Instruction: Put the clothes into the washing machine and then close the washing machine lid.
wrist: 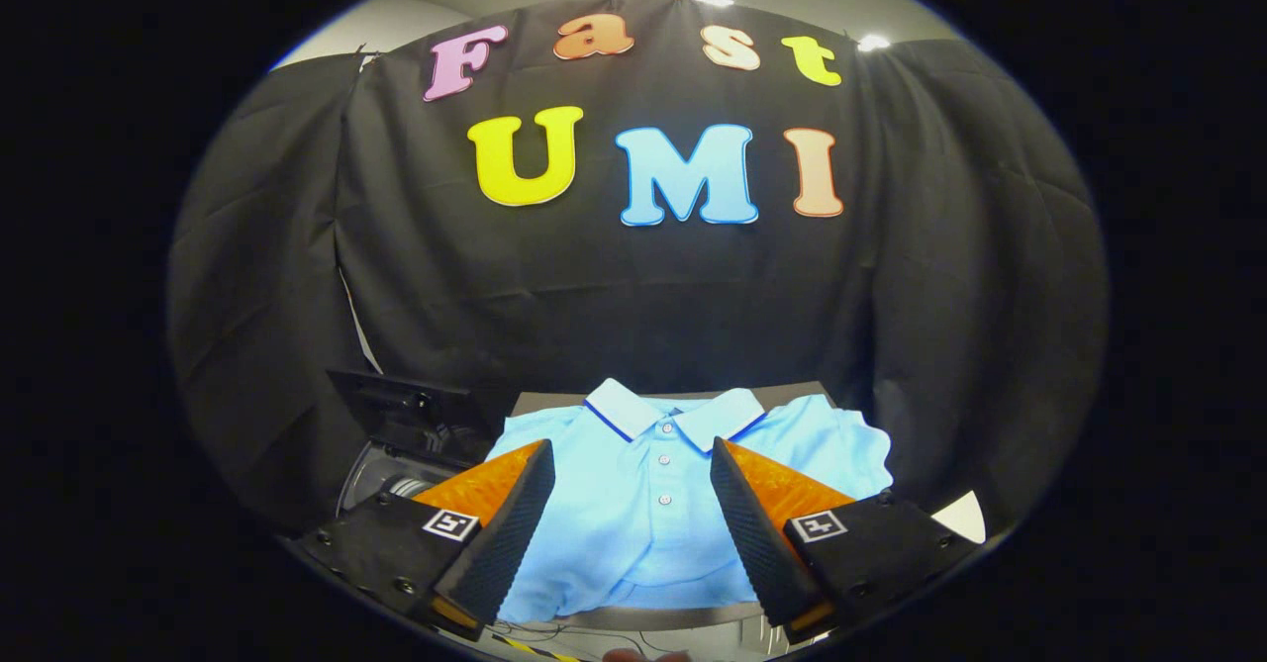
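- Pale blue knit, a polo shirt (658, 504), lies spread flat on a dark platform (792, 391), collar toward the booth wall, button placket running back toward the fingers.
- The gripper (632, 509) hangs over the shirt's lower half, fingers spread wide with the placket showing in the gap; neither pad seems to press the cloth, and nothing is held.
- Judged step: the approach to the first pickup. No garment is in the machine yet and the lid is not yet dealt with.
- The washing machine (396, 464) sits just beside the platform, beyond the left finger: a dark raised lid (401, 407) stands up over a round drum opening, only partly visible.
- Next move, as I read it: lower onto the cloth, pinch a fold near the placket or hem, lift clear of the platform, carry left to the drum.
- Edges: the shirt's hem droops over the platform's near edge; its sleeve ruffles at the right edge. A loose fold may trail on the lift.
- Open room: free above the shirt up to the black cloth wall (633, 286); the route left is narrowed by the standing lid.
- Cables lie below the platform's near edge; detail too small to tell.
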